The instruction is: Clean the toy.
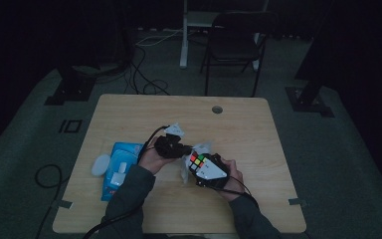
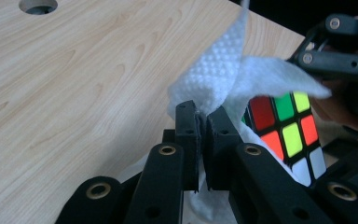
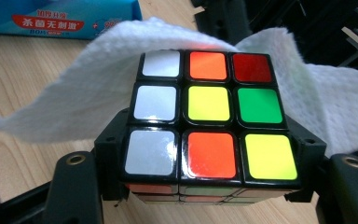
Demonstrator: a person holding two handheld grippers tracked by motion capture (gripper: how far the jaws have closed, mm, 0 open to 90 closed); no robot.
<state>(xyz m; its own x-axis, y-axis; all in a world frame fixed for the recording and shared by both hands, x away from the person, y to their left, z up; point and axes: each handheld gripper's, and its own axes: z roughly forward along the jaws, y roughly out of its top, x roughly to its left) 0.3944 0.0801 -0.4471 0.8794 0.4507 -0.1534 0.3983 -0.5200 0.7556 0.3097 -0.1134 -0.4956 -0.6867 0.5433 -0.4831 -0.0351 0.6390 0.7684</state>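
A scrambled puzzle cube (image 3: 209, 116) with white, orange, red, yellow and green squares is clamped between the jaws of my right gripper (image 3: 209, 186). In the high view the cube (image 1: 197, 162) is held over the table's middle, with my right gripper (image 1: 210, 172) around it. My left gripper (image 2: 202, 126) is shut on a white wet wipe (image 2: 233, 79), which drapes against the far side of the cube (image 2: 286, 133). From above, the left gripper (image 1: 176, 148) sits just left of the cube, the wipe (image 1: 201, 148) bunched between them. The wipe (image 3: 70, 102) spreads behind the cube in the right gripper view.
A blue pack of wipes (image 1: 119, 167) lies at the table's left with a white lid (image 1: 100, 164) beside it; the pack (image 3: 65, 18) also shows behind the cube. A cable hole (image 1: 217, 109) is near the far edge of the wooden table (image 1: 129, 114). A chair (image 1: 234, 45) stands beyond.
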